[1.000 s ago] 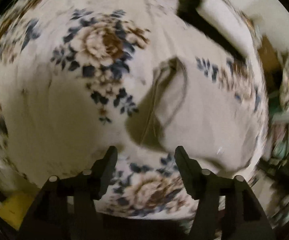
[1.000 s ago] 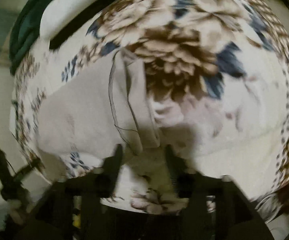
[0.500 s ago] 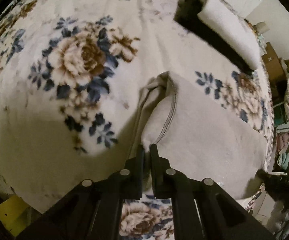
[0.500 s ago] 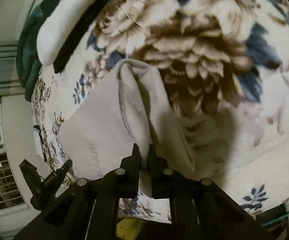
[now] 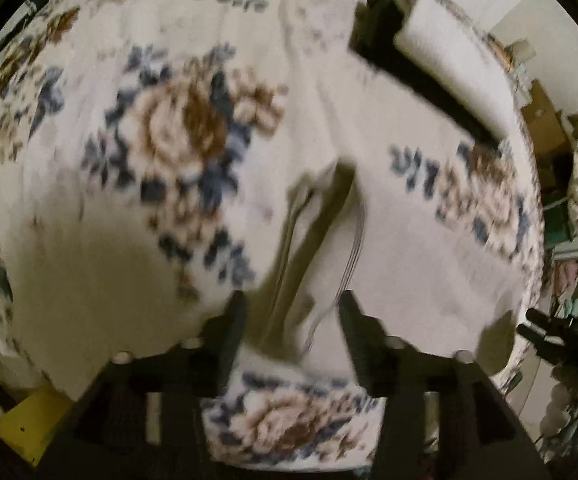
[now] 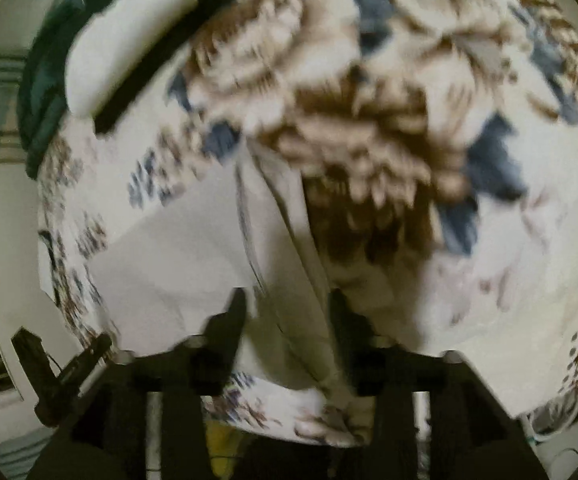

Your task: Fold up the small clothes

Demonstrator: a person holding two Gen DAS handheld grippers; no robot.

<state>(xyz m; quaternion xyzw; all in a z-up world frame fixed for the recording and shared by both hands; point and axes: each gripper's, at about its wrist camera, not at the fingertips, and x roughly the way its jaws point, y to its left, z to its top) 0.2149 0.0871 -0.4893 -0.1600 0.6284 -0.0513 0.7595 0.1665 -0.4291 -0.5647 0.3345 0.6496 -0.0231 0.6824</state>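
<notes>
While both grippers' fingers (image 5: 233, 332) (image 6: 339, 320) stand apart, the beige garment's (image 5: 409, 264) folded edge lies between each pair.

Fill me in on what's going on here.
A person with a handheld gripper in each hand is folding a beige garment on a floral blanket. Both the left gripper and the right gripper are open, their fingers straddling the garment's folded hemmed edge without pinching it. The frames are motion-blurred. A folded white cloth lies on a folded black one farther back.
</notes>
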